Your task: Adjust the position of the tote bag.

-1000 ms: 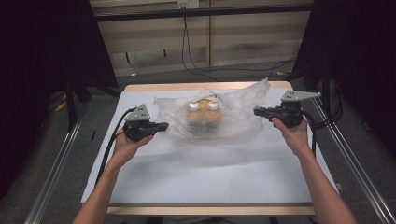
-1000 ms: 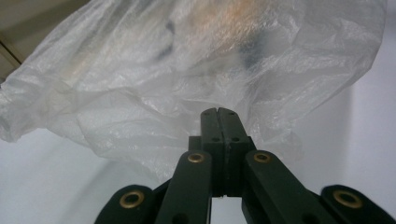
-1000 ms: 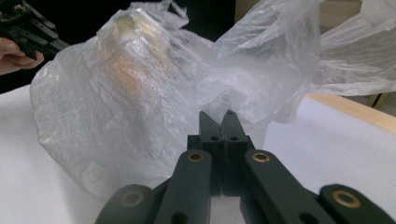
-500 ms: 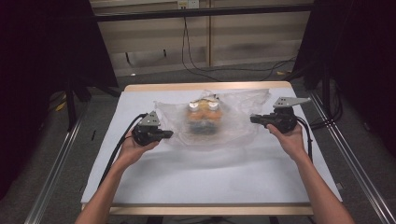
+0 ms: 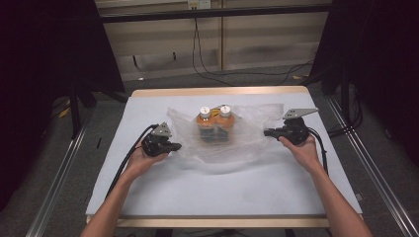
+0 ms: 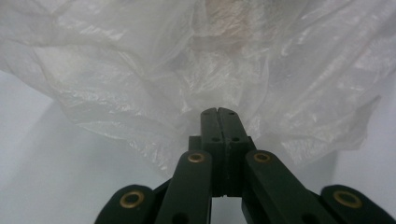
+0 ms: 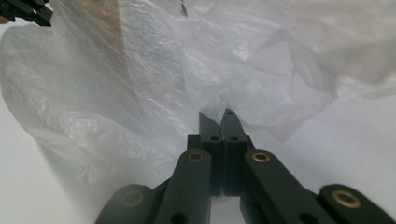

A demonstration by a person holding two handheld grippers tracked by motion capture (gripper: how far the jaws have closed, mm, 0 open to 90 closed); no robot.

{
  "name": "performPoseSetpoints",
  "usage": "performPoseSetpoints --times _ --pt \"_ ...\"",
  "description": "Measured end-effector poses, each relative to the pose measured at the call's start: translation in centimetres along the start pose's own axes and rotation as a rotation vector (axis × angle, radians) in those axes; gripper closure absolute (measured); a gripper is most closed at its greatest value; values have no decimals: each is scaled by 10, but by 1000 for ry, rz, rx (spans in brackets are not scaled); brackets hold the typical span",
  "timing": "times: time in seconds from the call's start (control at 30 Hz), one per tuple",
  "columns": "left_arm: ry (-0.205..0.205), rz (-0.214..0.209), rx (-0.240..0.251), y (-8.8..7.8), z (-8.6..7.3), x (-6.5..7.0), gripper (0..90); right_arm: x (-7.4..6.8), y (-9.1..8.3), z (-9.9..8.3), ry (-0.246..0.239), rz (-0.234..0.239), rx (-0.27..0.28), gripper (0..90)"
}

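A clear plastic bag [image 5: 252, 123] lies crumpled on the white table, with two orange bottles [image 5: 213, 124] with white caps standing inside it. My left gripper [image 5: 174, 146] is at the bag's left edge, its jaws shut with the film pinched at their tips [image 6: 218, 112]. At the bag's right edge my right gripper [image 5: 267, 132] is shut on a fold of the film [image 7: 220, 116]. In the right gripper view, the bottles' orange [image 7: 105, 28] shows blurred through the plastic, and the other gripper [image 7: 25, 11] sits at the top left.
The white table cover [image 5: 222, 187] has a wooden rim at front and back. Cables trail from both grippers along the forearms. Metal rails [image 5: 54, 192] run beside the table on each side, with dark curtains and floor cables beyond.
Both hands have come down and nearer with the bag stretched between them. The bottles have sunk with it toward the table.
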State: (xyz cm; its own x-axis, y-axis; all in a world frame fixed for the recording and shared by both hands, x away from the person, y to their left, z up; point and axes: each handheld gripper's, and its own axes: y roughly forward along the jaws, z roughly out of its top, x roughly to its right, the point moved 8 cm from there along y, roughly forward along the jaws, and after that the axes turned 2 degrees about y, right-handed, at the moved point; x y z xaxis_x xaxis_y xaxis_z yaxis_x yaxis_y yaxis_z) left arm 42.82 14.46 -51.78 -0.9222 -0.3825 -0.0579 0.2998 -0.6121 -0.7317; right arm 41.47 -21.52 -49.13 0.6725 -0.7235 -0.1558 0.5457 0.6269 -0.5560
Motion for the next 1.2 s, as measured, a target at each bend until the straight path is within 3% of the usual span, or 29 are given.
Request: performPoseSetpoints --times 0.2,0.33,0.67,0.9,1.03,1.1,1.17,1.2 --pt "7 2 -36 1 -6 -1 900 5 2 -10 12 -8 -31 900" --pt "11 13 -71 4 -14 -2 900 7 7 -22 -14 -32 -94 900" --pt "-12 0 -81 3 -21 -5 900 18 16 -48 23 -32 -174 900" --pt "-17 4 -74 3 -21 -3 900 16 16 -47 19 -50 -168 883" --pt "-36 -10 -27 -1 -16 -1 900 15 10 -35 52 -36 -93 710" --pt "-40 -10 1 -5 -11 -1 888 14 7 -31 61 -33 -72 679" --pt "-57 -8 45 -11 -5 -1 868 12 1 -24 71 -24 -33 618" --pt "-58 -11 85 -20 2 0 858 10 -4 -17 62 -34 -13 532"
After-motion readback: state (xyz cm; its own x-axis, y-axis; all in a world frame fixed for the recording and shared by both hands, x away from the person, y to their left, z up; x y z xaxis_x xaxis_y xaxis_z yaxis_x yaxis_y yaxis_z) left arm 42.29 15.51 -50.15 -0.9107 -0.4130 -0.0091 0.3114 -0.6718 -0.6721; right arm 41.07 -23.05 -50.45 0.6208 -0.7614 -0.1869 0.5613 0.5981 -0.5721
